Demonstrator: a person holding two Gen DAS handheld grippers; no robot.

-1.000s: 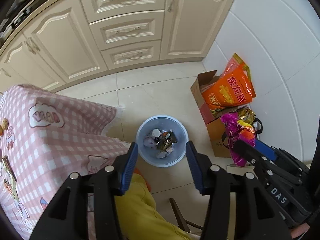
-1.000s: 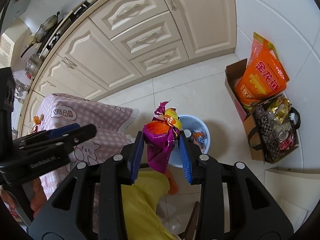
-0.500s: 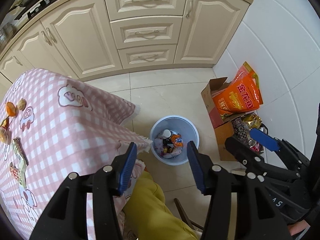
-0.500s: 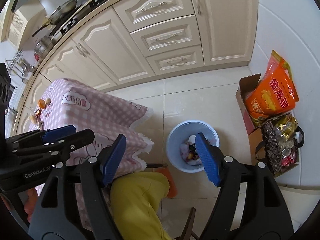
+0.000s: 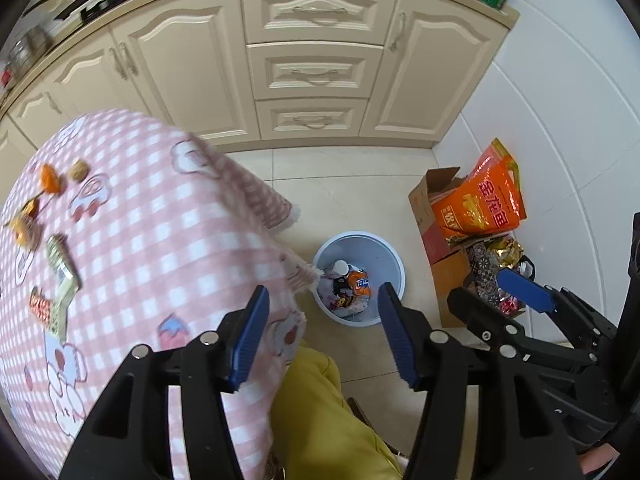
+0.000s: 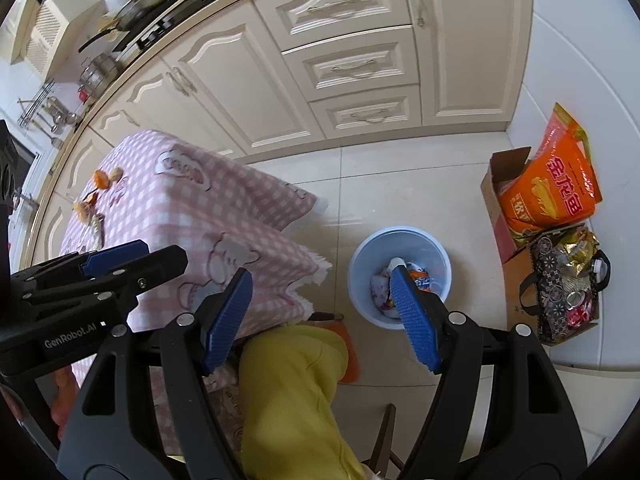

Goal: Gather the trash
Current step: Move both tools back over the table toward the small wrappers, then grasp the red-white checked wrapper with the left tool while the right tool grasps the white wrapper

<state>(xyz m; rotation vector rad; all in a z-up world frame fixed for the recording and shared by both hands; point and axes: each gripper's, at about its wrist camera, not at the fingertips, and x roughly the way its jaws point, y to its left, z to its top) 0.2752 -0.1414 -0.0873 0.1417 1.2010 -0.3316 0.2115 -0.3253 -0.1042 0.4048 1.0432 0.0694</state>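
A light blue trash bin (image 5: 384, 256) stands on the tiled floor, holding several wrappers; it also shows in the right wrist view (image 6: 368, 268). My left gripper (image 5: 322, 336) is open and empty, held high above the table corner and bin. My right gripper (image 6: 326, 312) is open and empty, wide apart, above the bin's left side. Trash lies on the pink checked tablecloth (image 5: 160, 248): orange peels (image 5: 50, 178), a nut shell (image 5: 79, 169) and snack wrappers (image 5: 60, 264). The peels also show in the right wrist view (image 6: 100, 179).
Cream kitchen cabinets (image 5: 312, 72) line the far wall. A cardboard box (image 5: 436, 216) with an orange bag (image 5: 484, 200) and a patterned bag (image 6: 564, 284) of packets stand by the white wall on the right. A yellow-clad leg (image 6: 292, 392) is below.
My right gripper opened and let go of the purple and orange wrapper, which is now gone from it. Both grippers rose and swung left, bringing more of the table into view.
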